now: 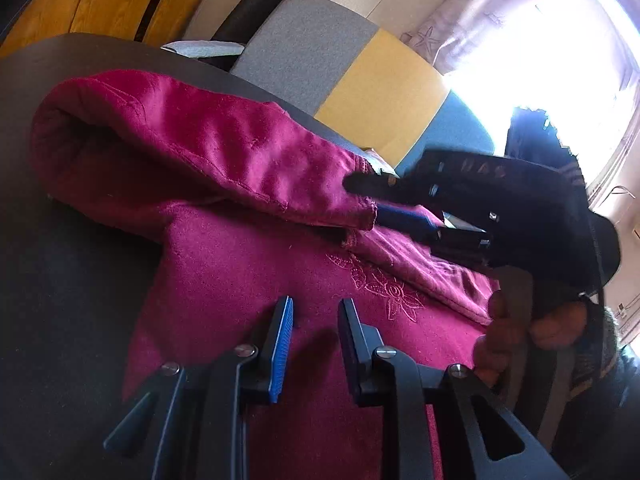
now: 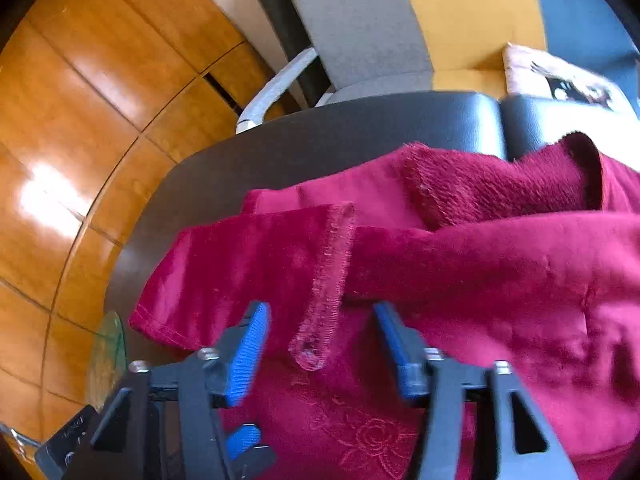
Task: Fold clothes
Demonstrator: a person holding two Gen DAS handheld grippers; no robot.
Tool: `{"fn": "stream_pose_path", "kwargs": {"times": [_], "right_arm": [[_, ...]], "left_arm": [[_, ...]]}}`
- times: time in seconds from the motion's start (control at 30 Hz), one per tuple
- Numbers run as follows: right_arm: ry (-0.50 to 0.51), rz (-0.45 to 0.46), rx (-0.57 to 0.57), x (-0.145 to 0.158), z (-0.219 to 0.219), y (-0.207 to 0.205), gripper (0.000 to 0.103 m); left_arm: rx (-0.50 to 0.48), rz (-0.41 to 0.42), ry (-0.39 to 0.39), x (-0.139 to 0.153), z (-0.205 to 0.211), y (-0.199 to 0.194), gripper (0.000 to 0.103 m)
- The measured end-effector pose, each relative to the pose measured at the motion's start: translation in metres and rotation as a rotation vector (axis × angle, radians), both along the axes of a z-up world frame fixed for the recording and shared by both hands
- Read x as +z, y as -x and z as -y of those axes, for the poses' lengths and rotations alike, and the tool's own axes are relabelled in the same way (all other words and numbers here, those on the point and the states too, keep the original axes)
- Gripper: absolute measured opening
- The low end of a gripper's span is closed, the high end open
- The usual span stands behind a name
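On the dark counter point(image 1: 48, 240) in front of me lies the crimson garment point(image 1: 248, 264), a plush top with a flower stitched into its front point(image 1: 384, 288). From the left wrist view I see 1 sleeve point(image 1: 192, 148) folded back across the body of the garment, its cuff end reaching toward my right gripper point(image 1: 368, 200). That gripper looks to have 1 finger above the cuff and 1 below it, but from this side I cannot tell whether the cloth is pinched.

The right wrist view settles it: my right gripper point(image 2: 320, 344) is released, its 2 blue pads point(image 2: 248, 352) standing wide apart with a hemmed strip of cloth point(image 2: 328, 288) lying loose between them and touching neither pad. Beyond it the sleeve lies draped over the body, and the fleecy inside of the garment point(image 2: 492, 184) shows near the far edge of the counter.

My left gripper point(image 1: 316, 332) is also released, with a clear gap between its fingers and nothing in it; it hovers above the front of the garment, close to the stitched flower. My right hand point(image 1: 504, 332) shows at the handle on the right of that view.

Behind the counter stands a chair with grey, yellow and blue panels point(image 2: 360, 28), and the wooden floor point(image 2: 80, 120) lies off to the left.
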State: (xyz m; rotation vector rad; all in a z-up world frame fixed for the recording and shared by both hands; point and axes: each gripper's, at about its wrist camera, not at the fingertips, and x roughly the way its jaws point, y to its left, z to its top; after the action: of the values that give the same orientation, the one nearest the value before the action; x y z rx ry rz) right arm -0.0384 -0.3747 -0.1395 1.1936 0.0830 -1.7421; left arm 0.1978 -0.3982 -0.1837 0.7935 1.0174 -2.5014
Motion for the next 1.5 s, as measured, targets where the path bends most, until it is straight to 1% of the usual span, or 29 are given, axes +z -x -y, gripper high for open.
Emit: {"fn": "stream_pose_path", "kwargs": {"times": [0.03,0.17,0.27,0.43,0.5,0.53,0.57,0.6,0.63,0.7,0.8,0.9,0.97,1.0,1.07,1.17,1.2,1.23,1.3,1.4,1.5], "right_arm": [[-0.014,-0.029,0.019,0.003,0.003,-0.006,0.013],[-0.046,-0.138,0.069,0.022,0.007,-0.023,0.011],[-0.019,-0.205,0.098,0.051,0.01,-0.034,0.01],[0.047,-0.278,0.125,0.103,0.004,-0.041,0.01],[0.075,-0.306,0.125,0.123,-0.009,-0.041,0.01],[0.078,-0.324,0.118,0.128,-0.012,-0.04,0.01],[0.081,-0.343,0.111,0.132,-0.015,-0.038,0.01],[0.082,-0.349,0.099,0.135,-0.02,-0.034,0.006],[0.083,-0.354,0.087,0.137,-0.025,-0.03,0.005],[0.077,-0.363,0.032,0.141,-0.051,-0.016,0.005],[0.066,-0.337,-0.057,0.133,-0.091,0.009,0.005],[0.075,-0.221,-0.104,0.11,-0.122,0.03,0.005],[0.094,-0.138,-0.102,0.088,-0.13,0.035,0.006],[0.107,-0.085,-0.088,0.078,-0.129,0.035,0.01],[0.114,-0.021,-0.071,0.063,-0.121,0.034,0.01],[0.138,0.029,-0.029,0.044,-0.096,0.023,0.011],[0.139,0.049,-0.022,0.039,-0.086,0.02,0.018],[0.14,0.068,-0.015,0.033,-0.075,0.018,0.03],[0.142,0.099,-0.002,0.022,-0.054,0.013,0.038],[0.104,0.116,0.015,0.011,-0.027,0.01,0.041],[0.03,0.081,0.03,0.003,-0.005,0.004,0.041]], "left_arm": [[0.0,0.0,0.001,0.0,0.0,0.0,0.022],[0.0,-0.006,-0.002,0.0,-0.001,-0.003,0.022],[0.002,-0.001,0.002,-0.002,-0.002,0.0,0.022],[0.002,0.004,0.006,-0.001,-0.004,0.002,0.022],[0.003,0.007,0.007,-0.001,-0.004,0.004,0.022],[0.003,0.008,0.009,-0.001,-0.004,0.004,0.022],[0.004,0.01,0.01,0.0,-0.004,0.005,0.022],[0.004,0.012,0.011,0.0,-0.004,0.005,0.022],[0.004,0.012,0.011,-0.001,-0.004,0.005,0.022],[0.004,0.012,0.011,0.0,-0.004,0.005,0.022],[0.004,0.013,0.014,0.001,-0.004,0.004,0.022],[0.003,0.016,0.017,0.001,-0.005,0.003,0.022],[0.004,0.019,0.02,0.002,-0.005,0.002,0.022],[0.004,0.02,0.021,0.002,-0.004,0.002,0.022],[0.004,0.021,0.021,0.002,-0.004,0.001,0.022],[0.003,0.017,0.017,0.002,-0.003,0.0,0.022],[0.003,0.015,0.016,0.002,-0.003,-0.001,0.022],[0.003,0.013,0.015,0.002,-0.003,-0.001,0.022],[0.003,0.008,0.012,0.001,-0.002,-0.002,0.022],[0.002,0.002,0.007,0.0,-0.002,0.0,0.022],[0.0,-0.005,0.003,0.001,-0.003,0.002,0.022]]}}
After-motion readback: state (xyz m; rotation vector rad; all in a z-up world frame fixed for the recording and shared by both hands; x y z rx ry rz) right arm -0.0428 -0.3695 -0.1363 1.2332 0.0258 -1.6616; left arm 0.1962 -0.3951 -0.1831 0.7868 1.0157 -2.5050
